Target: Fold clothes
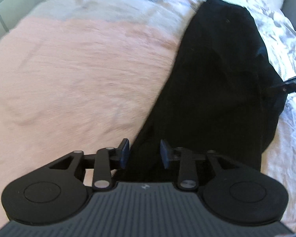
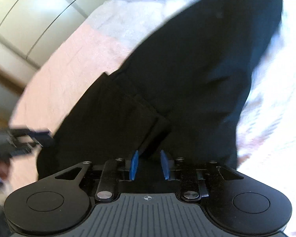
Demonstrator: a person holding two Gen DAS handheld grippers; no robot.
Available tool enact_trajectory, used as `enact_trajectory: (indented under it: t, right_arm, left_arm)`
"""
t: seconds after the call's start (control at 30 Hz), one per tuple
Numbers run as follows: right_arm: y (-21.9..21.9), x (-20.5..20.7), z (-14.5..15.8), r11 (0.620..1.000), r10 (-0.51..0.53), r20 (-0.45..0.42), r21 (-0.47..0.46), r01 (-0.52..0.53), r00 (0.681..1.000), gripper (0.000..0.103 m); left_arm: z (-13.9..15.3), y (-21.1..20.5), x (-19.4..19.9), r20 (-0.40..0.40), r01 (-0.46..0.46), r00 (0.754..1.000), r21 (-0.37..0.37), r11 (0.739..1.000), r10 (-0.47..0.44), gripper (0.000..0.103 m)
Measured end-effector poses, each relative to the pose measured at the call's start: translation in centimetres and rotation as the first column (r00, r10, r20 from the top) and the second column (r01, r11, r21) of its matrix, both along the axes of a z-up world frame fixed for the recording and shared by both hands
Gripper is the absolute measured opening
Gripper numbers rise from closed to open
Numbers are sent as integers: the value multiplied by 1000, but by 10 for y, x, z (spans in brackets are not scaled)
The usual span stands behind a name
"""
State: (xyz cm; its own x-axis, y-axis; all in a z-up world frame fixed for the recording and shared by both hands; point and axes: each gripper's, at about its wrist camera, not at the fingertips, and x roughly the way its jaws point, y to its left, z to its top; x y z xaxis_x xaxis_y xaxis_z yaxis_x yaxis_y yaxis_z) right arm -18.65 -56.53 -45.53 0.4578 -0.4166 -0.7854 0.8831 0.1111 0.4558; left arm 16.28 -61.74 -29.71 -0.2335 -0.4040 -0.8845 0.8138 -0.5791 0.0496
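Black garment lies stretched from lower centre to upper right of the left wrist frame, on a pink fuzzy blanket and a white crumpled sheet covering the bed. Left claw is released, its blue pads apart over the garment's near edge. Right claw is also released, pads spread over a folded band of the cloth at lower centre.
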Motion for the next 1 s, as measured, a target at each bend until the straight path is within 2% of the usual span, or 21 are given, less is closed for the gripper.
enact_trajectory:
  t: [0.07,0.13,0.17,0.2,0.23,0.27,0.33,0.37,0.47,0.53,0.6,0.63,0.7,0.8,0.83,0.87,0.9,0.93,1.0]
  right_arm:
    - [24,25,18,988,114,-111,-93,-124,987,31]
    - [50,55,32,947,235,-213,-167,-273,948,35]
    - [64,75,36,914,300,-257,-197,-354,919,44]
    - [80,98,38,871,357,-300,-237,-431,885,61]
    - [96,122,39,819,408,-345,-271,-506,845,70]
    - [112,145,41,760,453,-392,-300,-577,801,76]
    - [144,184,35,643,520,-465,-340,-687,717,76]
    - [157,205,28,591,543,-497,-345,-729,676,76]
    - [179,246,-1,528,554,-570,-323,-785,607,76]
    - [176,247,-9,518,536,-609,-310,-797,585,76]
    - [173,248,-18,508,516,-647,-296,-809,561,72]
    - [172,249,-22,504,506,-666,-288,-814,549,64]
    - [169,250,-30,495,485,-701,-273,-825,523,33]
    - [164,252,-43,482,451,-751,-249,-840,482,18]
    - [163,253,-47,478,440,-767,-241,-845,468,17]
    - [159,259,-48,484,447,-759,-240,-842,473,13]
    - [155,259,-46,489,449,-754,-241,-838,479,12]
    - [157,256,-40,486,449,-755,-243,-840,478,11]
    - [164,247,-33,465,440,-767,-249,-849,466,11]
  left_arm:
    - [10,18,20,43,-15,999,-37,999,17,34]
    - [12,46,35,138,31,990,-88,996,-19,40]
    - [9,61,39,200,85,978,-112,990,-62,43]
    - [3,76,41,265,154,957,-128,980,-116,45]
    - [-4,91,43,330,223,929,-140,965,-167,45]
    - [-11,106,45,388,289,897,-147,946,-213,46]
    - [-26,132,47,465,401,837,-163,901,-289,47]
    - [-31,141,49,484,437,819,-176,882,-310,49]
    - [-46,161,54,532,526,773,-234,818,-345,51]
    - [-56,171,55,573,588,735,-271,762,-363,51]
    - [-69,175,53,628,676,673,-309,669,-391,51]
    - [-75,176,51,658,723,635,-323,611,-404,51]
    - [-90,178,46,726,826,531,-328,458,-437,53]
    - [-117,166,38,803,926,368,-271,262,-469,55]
    - [-126,159,36,820,945,320,-239,225,-475,53]
    - [-131,150,37,830,952,297,-219,214,-473,36]
    - [-135,140,37,839,959,274,-200,203,-470,26]
    - [-138,130,38,845,960,265,-188,206,-464,26]
    - [-135,108,42,843,935,320,-206,290,-433,22]
